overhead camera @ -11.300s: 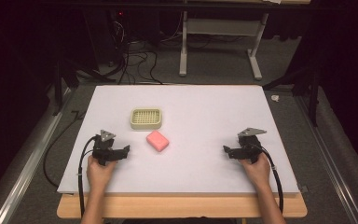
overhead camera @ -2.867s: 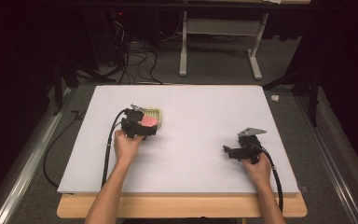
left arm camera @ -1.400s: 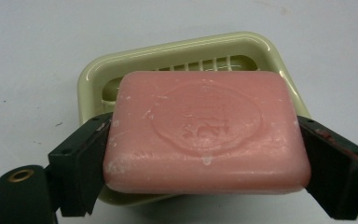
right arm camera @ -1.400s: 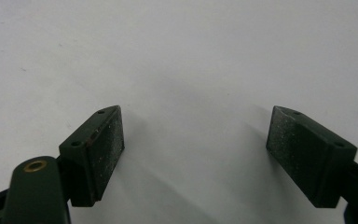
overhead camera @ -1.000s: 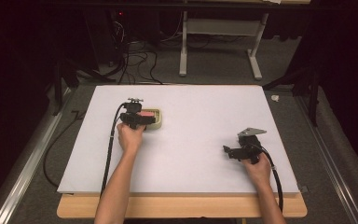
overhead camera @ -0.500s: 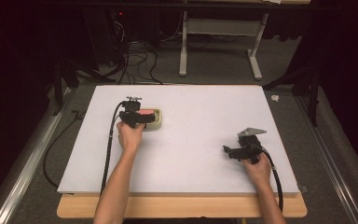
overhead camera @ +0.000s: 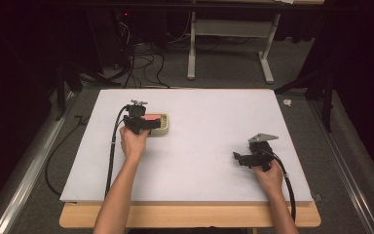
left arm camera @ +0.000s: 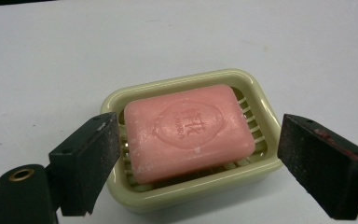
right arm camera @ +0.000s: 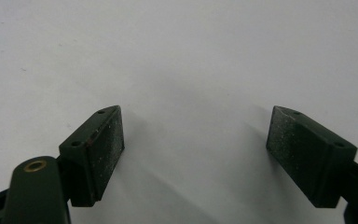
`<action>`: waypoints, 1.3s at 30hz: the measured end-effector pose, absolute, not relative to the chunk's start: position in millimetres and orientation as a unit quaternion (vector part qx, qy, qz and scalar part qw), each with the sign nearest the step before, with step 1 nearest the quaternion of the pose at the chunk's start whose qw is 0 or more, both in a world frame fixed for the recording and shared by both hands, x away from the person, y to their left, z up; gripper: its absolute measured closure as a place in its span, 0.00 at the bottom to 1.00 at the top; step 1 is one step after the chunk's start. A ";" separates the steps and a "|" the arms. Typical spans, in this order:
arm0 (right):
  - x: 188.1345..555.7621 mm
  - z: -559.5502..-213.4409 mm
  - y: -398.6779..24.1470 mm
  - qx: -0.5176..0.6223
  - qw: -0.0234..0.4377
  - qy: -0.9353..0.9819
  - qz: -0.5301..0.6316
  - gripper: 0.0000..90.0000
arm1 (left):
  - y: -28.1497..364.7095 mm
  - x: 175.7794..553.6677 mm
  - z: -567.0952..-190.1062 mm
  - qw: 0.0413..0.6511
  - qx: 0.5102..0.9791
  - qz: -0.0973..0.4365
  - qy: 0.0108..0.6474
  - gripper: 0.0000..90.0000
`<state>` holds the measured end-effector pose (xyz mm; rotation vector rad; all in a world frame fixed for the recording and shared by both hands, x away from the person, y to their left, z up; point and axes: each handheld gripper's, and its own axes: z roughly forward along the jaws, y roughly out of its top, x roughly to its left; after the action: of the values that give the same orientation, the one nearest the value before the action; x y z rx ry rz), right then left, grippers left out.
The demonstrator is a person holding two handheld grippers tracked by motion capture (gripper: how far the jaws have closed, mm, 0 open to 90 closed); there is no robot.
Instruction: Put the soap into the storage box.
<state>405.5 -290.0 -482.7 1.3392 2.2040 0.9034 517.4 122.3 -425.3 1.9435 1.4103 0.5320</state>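
A pink soap bar [left arm camera: 189,130] lies flat in a pale green soap dish [left arm camera: 261,109] on the white table. In the high view the soap bar [overhead camera: 152,117] shows inside the dish [overhead camera: 163,127] at the table's left middle. My left gripper [left arm camera: 200,170] is open, its jaws standing wide on either side of the dish's near end and touching nothing; in the high view it [overhead camera: 148,125] sits just left of the dish. My right gripper [right arm camera: 193,149] is open over bare table, and it [overhead camera: 237,158] rests at the right front in the high view.
The white board [overhead camera: 199,146] covers most of the wooden table. A small white scrap [overhead camera: 287,102] lies off the board's far right corner. Desk legs and cables stand on the floor beyond the far edge.
The soap went from the table into the dish, carried by my left gripper. Over the last second that gripper has let go and stands open at the dish. The right gripper has stayed put.
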 end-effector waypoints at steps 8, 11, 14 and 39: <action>405.5 -482.7 -290.2 0.479 0.203 0.790 0.323 0.22 | 122.8 509.7 -420.2 0.325 0.760 0.207 0.524 0.16; 405.5 -482.7 -290.2 0.479 0.203 0.790 0.323 0.22 | 123.0 507.2 -419.4 0.322 0.765 0.206 0.518 0.16; 405.5 -482.7 -290.2 0.479 0.203 0.790 0.323 0.22 | 124.8 504.6 -417.5 0.326 0.766 0.200 0.516 0.17; 405.5 -482.7 -290.2 0.479 0.203 0.790 0.323 0.22 | 138.0 481.7 -400.2 0.363 0.761 0.201 0.499 0.18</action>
<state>405.5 -290.2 -482.7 1.3377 2.2049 0.9017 481.7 138.0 -400.2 1.9577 1.2848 0.5164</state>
